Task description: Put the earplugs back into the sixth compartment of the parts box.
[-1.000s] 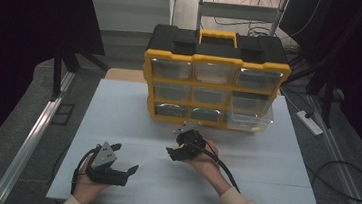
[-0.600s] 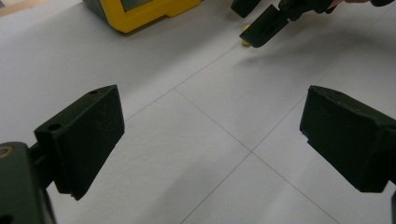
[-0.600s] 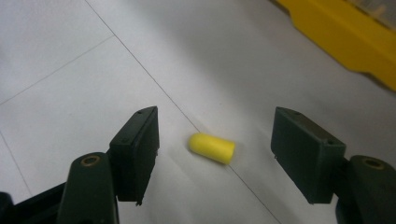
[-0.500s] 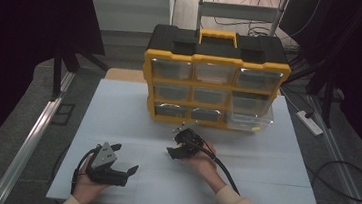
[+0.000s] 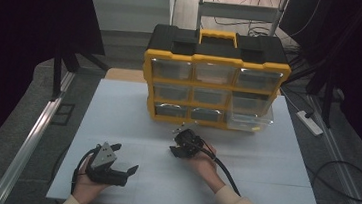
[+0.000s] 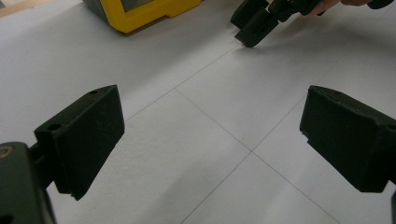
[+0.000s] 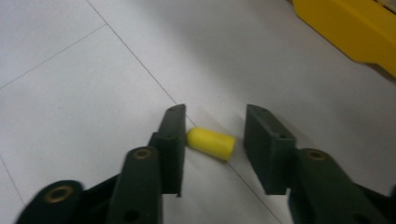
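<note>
Right tongs (image 7: 212, 142) tilted down at worktop (image 5: 117, 121), jaws part open around yellow foam earplug (image 7: 211, 143), one end touching a jaw; left tongs (image 6: 212, 140) wide open, empty, low near front edge; yellow drawer organizer (image 5: 214, 80) behind, bottom-right drawer pulled out

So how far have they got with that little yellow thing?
Early on. Done: the right gripper is placed around the yellow capsule, jaws either side. In hand: closing on it; a gap remains, so no grasp yet. Left: lifting it, probably toward the organizer's pulled-out drawer. The left gripper rests open.
</note>
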Demonstrator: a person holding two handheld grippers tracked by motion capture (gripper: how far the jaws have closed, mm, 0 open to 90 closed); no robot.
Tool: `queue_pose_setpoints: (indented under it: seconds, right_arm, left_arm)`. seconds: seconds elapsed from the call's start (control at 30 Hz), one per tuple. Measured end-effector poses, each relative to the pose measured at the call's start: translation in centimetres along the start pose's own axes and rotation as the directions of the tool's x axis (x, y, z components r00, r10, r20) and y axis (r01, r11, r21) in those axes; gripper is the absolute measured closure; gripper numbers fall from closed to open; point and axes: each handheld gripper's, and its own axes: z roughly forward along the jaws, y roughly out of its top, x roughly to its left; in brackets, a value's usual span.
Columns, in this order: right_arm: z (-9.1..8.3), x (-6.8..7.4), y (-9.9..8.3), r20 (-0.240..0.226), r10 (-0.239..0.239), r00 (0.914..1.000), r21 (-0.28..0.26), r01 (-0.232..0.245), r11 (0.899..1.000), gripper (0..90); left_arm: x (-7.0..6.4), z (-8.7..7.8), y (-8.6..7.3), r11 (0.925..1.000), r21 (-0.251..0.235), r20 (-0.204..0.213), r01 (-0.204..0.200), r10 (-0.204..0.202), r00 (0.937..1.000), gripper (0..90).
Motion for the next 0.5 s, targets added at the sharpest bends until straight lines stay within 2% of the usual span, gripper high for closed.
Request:
queue_pose_setpoints:
  seconds: [0.03, 0.17, 0.3, 0.5]
  right_arm:
    - [0.0, 0.0, 0.0, -0.003, -0.006, 1.0000, 0.002, 0.006, 1.000, 64.9]
    - [-0.1, 0.0, 0.0, -0.010, -0.016, 0.9998, 0.003, 0.016, 1.000, 69.3]
    - [-0.4, 0.0, 0.1, -0.008, -0.023, 0.9997, -0.005, 0.023, 1.000, 70.3]
    - [-1.7, 0.0, 0.5, -0.012, -0.022, 0.9997, -0.048, 0.022, 0.999, 71.2]
  left_arm:
    - [0.0, 0.0, 0.0, 1.0000, 0.000, 0.000, 0.000, 0.000, 1.0000, 6.2]
    - [0.0, 0.0, 0.0, 1.0000, -0.001, -0.002, -0.001, 0.001, 1.0000, 6.2]
    - [0.0, 0.0, 0.0, 1.0000, -0.001, -0.002, -0.001, 0.001, 1.0000, 6.2]
    - [0.0, 0.0, 0.0, 1.0000, -0.001, -0.002, -0.001, 0.001, 1.0000, 6.2]
